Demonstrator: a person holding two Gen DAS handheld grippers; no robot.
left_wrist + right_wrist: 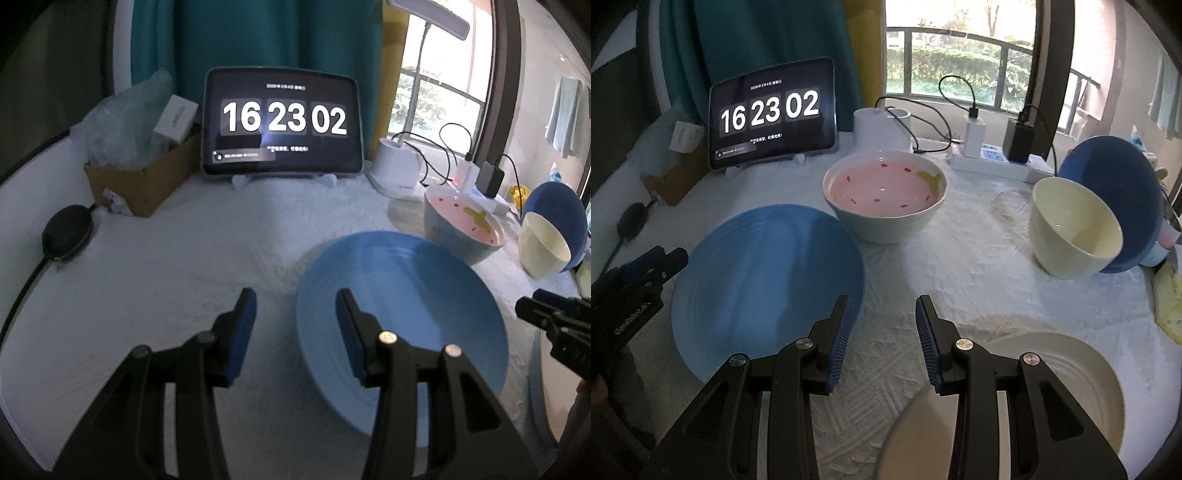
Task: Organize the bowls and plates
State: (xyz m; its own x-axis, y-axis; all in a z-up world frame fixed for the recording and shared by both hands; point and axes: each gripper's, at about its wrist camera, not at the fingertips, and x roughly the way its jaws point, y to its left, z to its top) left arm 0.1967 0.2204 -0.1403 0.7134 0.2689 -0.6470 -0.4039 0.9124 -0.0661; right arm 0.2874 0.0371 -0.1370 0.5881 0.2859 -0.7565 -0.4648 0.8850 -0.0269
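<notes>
White quilted cloth (960, 273) covers my table, nothing stacked yet. My left gripper (295, 332) and right gripper (882, 343) both hang apart, empty. Landmark: blue plate (764, 280); watermelon-pattern bowl (884, 195) touches behind it, cream plate (1052, 373) right, cream bowl (1075, 232) beyond, tilted against dark blue bowl (1115, 184).

Both grippers angled downward, L gripper (295, 325) & R gripper (884, 332) jaws parted, nothing between the pads.
</notes>
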